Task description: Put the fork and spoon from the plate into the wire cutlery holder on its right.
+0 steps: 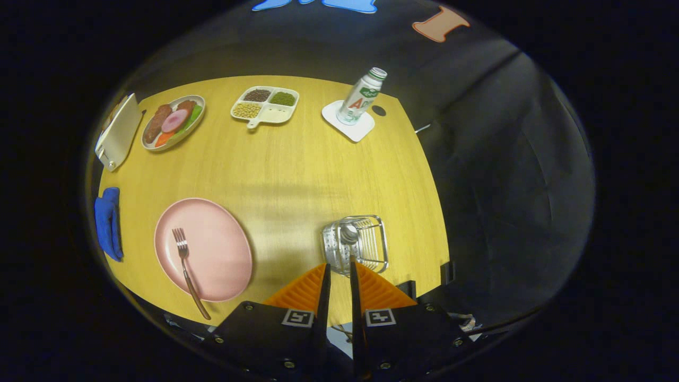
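While gripper (339, 268) hangs above yellow wooden table (297, 170), fingers stand close together with narrow gap, holding nothing. Silver wire cutlery holder (356, 244) sits just ahead of fingertips; spoon (349, 233) stands inside, bowl up. Metal fork (185, 265) lies on round pink plate (212, 249), left of holder, handle overhanging near rim. Beyond: oval plate of food (173, 122), white divided tray (265, 106), bottle (360, 96) on white square coaster (347, 121). Blue cloth (108, 222) at left table edge.

One fork (185, 265), two plates (212, 249).

Fork (185, 265) on plate (203, 249), holder (356, 245) rightward
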Demonstrator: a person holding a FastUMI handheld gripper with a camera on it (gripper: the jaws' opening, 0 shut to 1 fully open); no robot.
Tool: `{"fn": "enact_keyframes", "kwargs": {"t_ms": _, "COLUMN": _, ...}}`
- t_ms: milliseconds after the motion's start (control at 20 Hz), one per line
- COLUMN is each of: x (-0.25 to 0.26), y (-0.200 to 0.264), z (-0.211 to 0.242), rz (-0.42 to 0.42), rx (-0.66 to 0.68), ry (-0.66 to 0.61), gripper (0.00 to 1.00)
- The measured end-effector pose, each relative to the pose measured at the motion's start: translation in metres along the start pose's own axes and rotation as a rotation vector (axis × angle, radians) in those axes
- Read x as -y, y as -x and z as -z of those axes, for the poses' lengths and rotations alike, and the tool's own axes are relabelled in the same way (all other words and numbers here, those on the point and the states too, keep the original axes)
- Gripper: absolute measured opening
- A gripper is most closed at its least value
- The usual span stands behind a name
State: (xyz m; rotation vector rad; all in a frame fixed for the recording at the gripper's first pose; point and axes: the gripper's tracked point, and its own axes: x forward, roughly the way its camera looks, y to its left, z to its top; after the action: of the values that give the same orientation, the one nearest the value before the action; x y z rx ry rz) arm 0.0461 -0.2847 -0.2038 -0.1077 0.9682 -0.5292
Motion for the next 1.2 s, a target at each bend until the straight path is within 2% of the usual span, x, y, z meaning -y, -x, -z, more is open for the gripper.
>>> {"fn": "enact_keyframes", "kwargs": {"t_ms": 350, "x": -0.108, "y": 0.023, "z": 0.015, "rz": -0.102, "rx": 0.008, "ry": 0.171, "gripper": 0.21}}
{"fn": "enact_keyframes", "kwargs": {"t_ms": 600, "x": -0.164, "y": 0.039, "z": 0.027, "rz": -0.154, "rx": 0.030, "ry": 0.262, "gripper": 0.21}}
{"fn": "enact_keyframes", "kwargs": {"t_ms": 850, "x": -0.194, "y": 0.039, "z": 0.045, "rz": -0.184, "rx": 0.022, "ry": 0.304, "gripper": 0.21}}
{"fn": "enact_keyframes", "kwargs": {"t_ms": 1200, "x": -0.210, "y": 0.024, "z": 0.064, "rz": -0.210, "rx": -0.011, "ry": 0.307, "gripper": 0.23}}
